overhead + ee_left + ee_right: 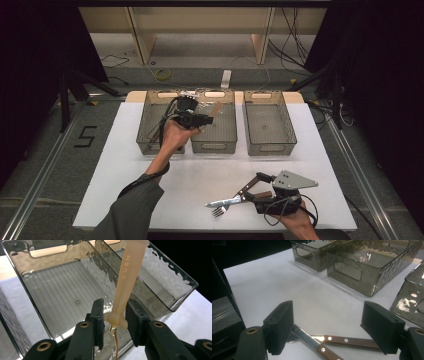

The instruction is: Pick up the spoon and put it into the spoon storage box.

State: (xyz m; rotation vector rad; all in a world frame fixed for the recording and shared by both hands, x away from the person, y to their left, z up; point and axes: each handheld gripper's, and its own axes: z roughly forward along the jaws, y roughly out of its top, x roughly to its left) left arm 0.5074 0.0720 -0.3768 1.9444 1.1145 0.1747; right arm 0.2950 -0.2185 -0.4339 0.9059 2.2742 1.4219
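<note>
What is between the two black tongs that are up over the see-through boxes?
A peach plastic handle marked LUSN. The left tongs pinch its lower end over the middle clear bin, as the left gripper view shows.

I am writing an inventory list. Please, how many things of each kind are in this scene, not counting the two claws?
Clear bins: 3
Wood-handled cutlery pieces: 2
Pale plastic utensil: 1
Total: 6

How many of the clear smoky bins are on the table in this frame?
3. The left bin sits partly behind the left hand-held gripper, the middle bin is right beside it, and the right bin stands apart across a gap. None seems hidden.
</note>
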